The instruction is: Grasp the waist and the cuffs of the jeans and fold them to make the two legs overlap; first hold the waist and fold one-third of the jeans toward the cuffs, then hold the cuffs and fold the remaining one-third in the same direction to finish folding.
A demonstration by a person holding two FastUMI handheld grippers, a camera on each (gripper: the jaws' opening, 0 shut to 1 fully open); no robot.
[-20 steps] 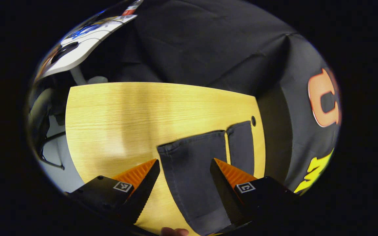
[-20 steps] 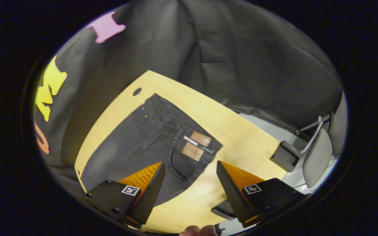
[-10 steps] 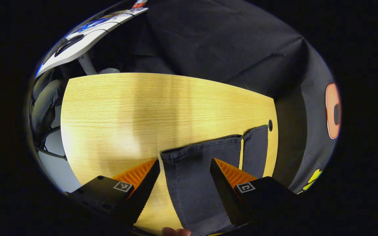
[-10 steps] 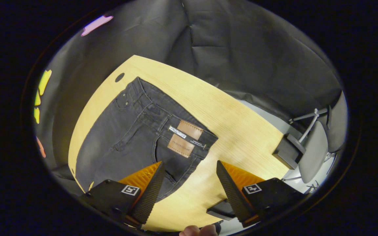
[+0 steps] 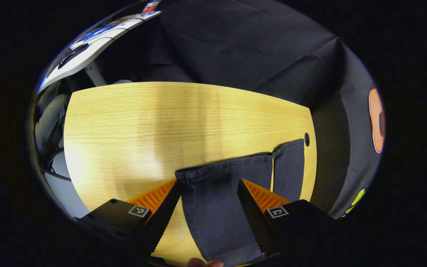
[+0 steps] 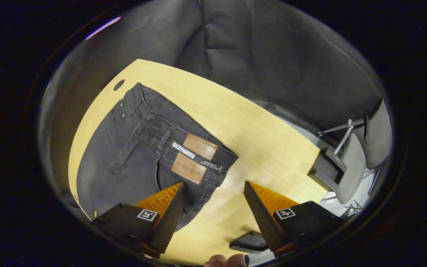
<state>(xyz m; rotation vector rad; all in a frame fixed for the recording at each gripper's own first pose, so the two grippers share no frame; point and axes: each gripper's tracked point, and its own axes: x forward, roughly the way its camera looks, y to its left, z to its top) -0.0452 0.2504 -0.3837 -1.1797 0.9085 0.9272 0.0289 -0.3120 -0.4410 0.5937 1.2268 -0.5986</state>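
On table (image 6: 258, 137), unfolded jeans (image 6: 132, 148)

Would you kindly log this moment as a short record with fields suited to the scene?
surface: wooden table
garment: dark jeans, spread flat, legs side by side
cuffs: in front of the left claw, jaws open, not gripping
waist: ahead of the right claw, jaws open, not gripping
fold stage: no fold made yet

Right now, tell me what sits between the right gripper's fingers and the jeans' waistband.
Right gripper view: nothing separate lies between. The open right gripper hangs over the waistband corner of the jeans, with bare table alongside.
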